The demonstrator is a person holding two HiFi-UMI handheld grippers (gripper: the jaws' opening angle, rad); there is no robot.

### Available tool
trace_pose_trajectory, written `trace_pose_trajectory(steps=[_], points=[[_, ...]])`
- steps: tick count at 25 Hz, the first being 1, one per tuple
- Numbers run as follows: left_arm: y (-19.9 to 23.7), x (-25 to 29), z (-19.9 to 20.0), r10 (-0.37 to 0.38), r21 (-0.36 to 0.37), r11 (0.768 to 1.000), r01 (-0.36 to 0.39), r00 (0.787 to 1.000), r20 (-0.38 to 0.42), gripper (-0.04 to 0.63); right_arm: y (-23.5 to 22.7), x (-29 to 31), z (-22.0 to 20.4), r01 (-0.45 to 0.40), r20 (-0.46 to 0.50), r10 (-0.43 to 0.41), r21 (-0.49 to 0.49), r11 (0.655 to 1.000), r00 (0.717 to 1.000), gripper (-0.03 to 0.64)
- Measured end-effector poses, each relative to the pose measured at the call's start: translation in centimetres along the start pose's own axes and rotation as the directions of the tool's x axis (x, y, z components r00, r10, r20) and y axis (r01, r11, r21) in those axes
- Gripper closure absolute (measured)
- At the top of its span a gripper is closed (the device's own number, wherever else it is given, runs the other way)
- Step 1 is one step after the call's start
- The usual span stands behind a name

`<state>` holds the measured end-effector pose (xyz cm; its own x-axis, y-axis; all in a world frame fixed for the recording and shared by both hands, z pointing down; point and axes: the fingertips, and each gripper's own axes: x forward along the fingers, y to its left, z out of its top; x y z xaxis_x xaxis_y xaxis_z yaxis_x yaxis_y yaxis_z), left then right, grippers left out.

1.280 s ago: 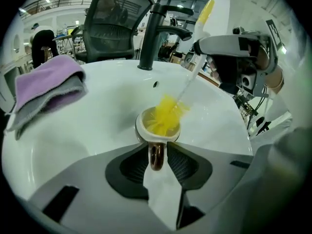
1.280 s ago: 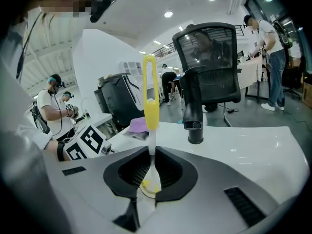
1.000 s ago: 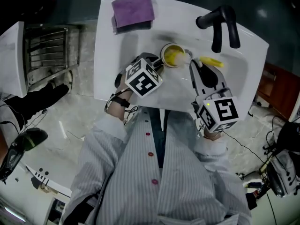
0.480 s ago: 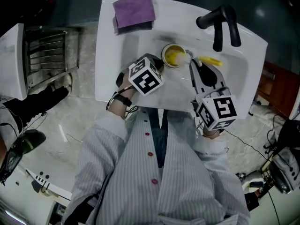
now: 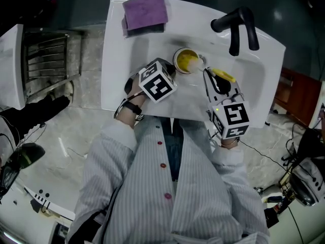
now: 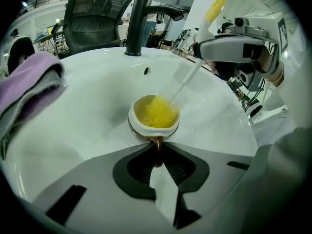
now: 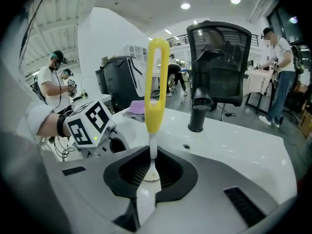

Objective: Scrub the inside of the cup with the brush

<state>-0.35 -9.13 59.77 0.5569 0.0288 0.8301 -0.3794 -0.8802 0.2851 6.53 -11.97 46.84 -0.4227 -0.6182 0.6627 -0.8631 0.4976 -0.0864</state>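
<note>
Seen in the head view, the cup [image 5: 179, 65] sits mid-sink [image 5: 152, 44], its mouth filled by the brush [image 5: 224, 75] head. Around it, the black tap [image 5: 237, 27] blocks 2 o'clock, the right gripper [image 5: 209, 78] 4 o'clock and the left gripper [image 5: 171, 71] 7 o'clock. Bare sink lies open from 9 to 12 o'clock, up to the purple cloth [image 5: 144, 11] at 11.

Likely lab hall; office chair [image 7: 219, 67]; sink [image 5: 116, 60]

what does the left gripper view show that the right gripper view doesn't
Only the left gripper view: the cup with the brush bristles inside it, its handle between the jaws of the left gripper, and the right gripper holding the brush's stem. Only the right gripper view: the brush's yellow loop end standing above the right jaws, and the left gripper seen from the side. Both: the black tap, the white sink and the purple cloth.
</note>
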Motion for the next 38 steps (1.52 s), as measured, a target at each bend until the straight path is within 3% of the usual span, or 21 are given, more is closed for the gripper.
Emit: trace_pose_trajectory(steps=[7,17,26,31,34,38], points=[[-0.2,0.3,-0.6,-0.01,-0.001,1.0,0.01,1.0,-0.011,0.535,3.3,-0.3,-0.5,-0.132,-0.052,0.134,0.041,0.99,0.99,0.56],[-0.1,0.3,-0.8,-0.035,-0.001,0.999,0.035,0.999,-0.005,0.535,4.3,3.7,4.1,-0.19,-0.008,0.19,-0.001,0.982,0.982,0.558],[-0.2,0.4,-0.7,-0.029,0.012,1.0,0.029,1.0,-0.001,0.535,1.5,7.1,6.8,-0.072,0.027,0.075,-0.108,0.992,0.997,0.56],[-0.2,0.3,-0.7,-0.031,0.015,0.999,0.031,1.0,0.004,0.535,0.5,6.6,6.5,0.006,0.001,-0.006,-0.212,0.977,1.0,0.558],[-0.1,0.3,-0.7,-0.019,0.025,0.999,0.019,1.0,0.002,0.535,1.0,5.2,5.7,0.017,-0.016,-0.022,-0.247,0.969,1.0,0.558],[-0.1,0.4,-0.8,-0.017,0.027,0.999,0.017,1.0,0.0,0.535,1.5,2.9,3.9,0.008,-0.055,-0.02,-0.221,0.975,0.998,0.56]])
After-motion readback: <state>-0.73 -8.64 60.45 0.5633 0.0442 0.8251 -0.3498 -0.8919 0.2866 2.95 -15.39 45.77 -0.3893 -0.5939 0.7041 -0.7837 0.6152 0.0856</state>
